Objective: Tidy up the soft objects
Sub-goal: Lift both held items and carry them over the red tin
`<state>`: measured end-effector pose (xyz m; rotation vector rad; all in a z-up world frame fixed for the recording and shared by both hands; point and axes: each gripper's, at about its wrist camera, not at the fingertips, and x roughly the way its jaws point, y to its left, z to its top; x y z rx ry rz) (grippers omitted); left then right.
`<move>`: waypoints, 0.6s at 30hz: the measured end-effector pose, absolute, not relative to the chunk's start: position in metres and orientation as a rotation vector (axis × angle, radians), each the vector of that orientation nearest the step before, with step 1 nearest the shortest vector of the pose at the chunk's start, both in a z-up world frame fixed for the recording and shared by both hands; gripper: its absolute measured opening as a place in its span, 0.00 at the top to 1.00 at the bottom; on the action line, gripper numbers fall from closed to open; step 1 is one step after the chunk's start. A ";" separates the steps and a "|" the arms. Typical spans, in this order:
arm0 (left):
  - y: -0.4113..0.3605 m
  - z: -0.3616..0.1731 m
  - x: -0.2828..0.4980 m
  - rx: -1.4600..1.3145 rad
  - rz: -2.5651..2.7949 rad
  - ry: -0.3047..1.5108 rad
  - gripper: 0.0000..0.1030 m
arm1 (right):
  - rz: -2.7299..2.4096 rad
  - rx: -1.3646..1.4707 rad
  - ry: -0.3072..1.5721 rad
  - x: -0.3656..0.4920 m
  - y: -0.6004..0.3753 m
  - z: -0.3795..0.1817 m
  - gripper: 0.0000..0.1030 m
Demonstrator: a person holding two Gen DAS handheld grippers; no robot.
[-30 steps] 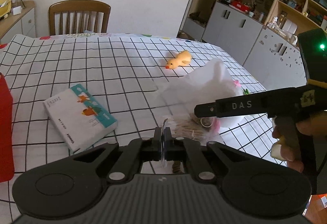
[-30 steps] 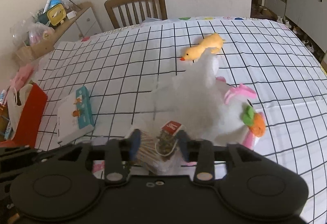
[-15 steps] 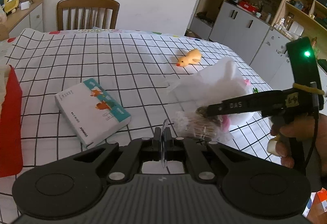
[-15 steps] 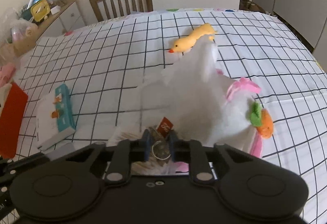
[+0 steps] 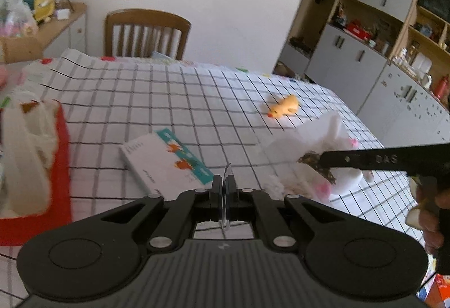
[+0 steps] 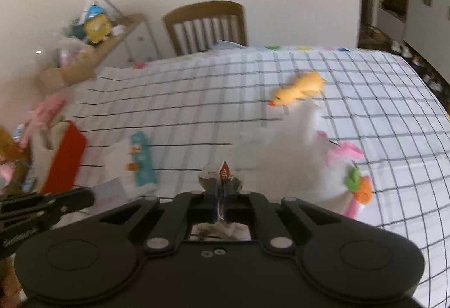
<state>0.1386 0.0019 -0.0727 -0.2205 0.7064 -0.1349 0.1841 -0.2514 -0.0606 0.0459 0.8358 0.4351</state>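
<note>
Right gripper closed on 1 packet; 1 duck.

Left tongs: matt black plastic, two flat narrow fingers, behind them two angled link arms with cut-out windows.
Left tongs screws: four round silver heads, two near the fingers and two larger ones lower.
Left tongs body: wide, dark grey ribbed middle, a round shallow disc on each side.
Right tongs: same black build, blue pads on the fingers, two small holes on the smooth body.
Right tongs side: long black bar with pale letters "DAS".
Hand: around a black handle.
</note>
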 end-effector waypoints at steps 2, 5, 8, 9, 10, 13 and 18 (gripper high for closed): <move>0.011 -0.065 0.135 -0.226 -0.116 0.690 0.98 | 0.474 0.041 0.824 0.179 -0.241 -0.052 0.97; 0.023 -0.054 0.126 -0.222 -0.086 0.662 0.98 | 0.537 0.025 0.807 0.171 -0.222 -0.040 0.97; 0.036 -0.043 0.117 -0.215 -0.056 0.643 0.98 | 0.589 0.009 0.791 0.165 -0.203 -0.030 0.97; 0.040 -0.040 0.115 -0.215 -0.047 0.640 0.98 | 0.609 0.004 0.787 0.164 -0.196 -0.027 0.97; 0.045 -0.037 0.111 -0.217 -0.035 0.637 0.98 | 0.630 -0.002 0.782 0.162 -0.188 -0.024 0.97; 0.058 -0.030 0.101 -0.213 -0.003 0.627 0.98 | 0.679 -0.016 0.768 0.156 -0.170 -0.016 0.97; 0.082 -0.020 0.085 -0.208 0.051 0.613 0.98 | 0.761 -0.040 0.753 0.147 -0.134 -0.005 0.97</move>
